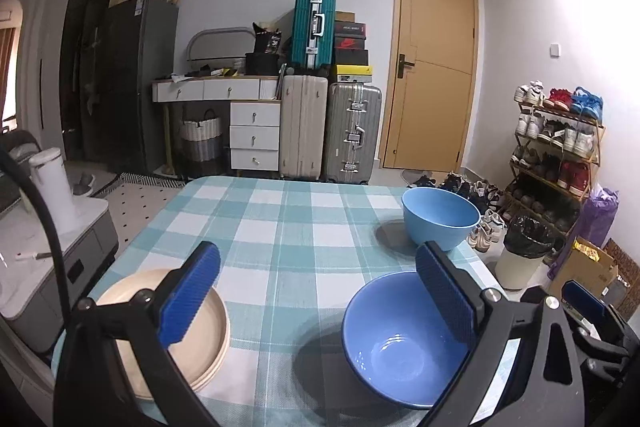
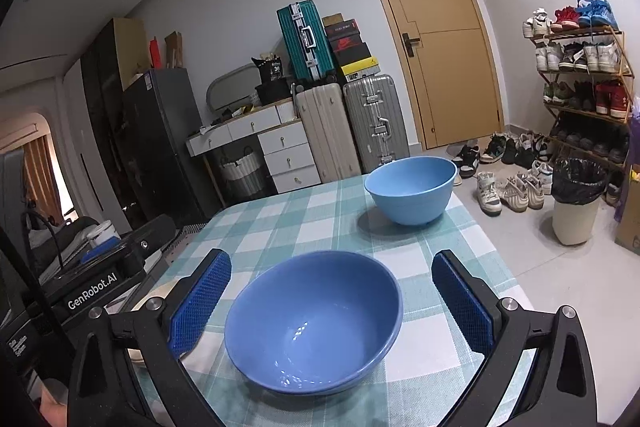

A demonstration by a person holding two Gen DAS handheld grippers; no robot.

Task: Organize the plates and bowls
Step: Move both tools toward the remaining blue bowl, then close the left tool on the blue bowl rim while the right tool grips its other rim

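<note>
While my right gripper [image 2: 330, 301] hangs above the table, the darker blue bowl [image 2: 314, 323] sits between its spread fingers, touching neither. My left gripper [image 1: 316, 291] is spread wide too, gripping nothing, with stacked beige plates [image 1: 192, 339] under its left finger. A lighter blue bowl [image 2: 411, 189] stands near the far right edge of the checkered tablecloth [image 1: 280, 227], whose middle is bare.
</note>
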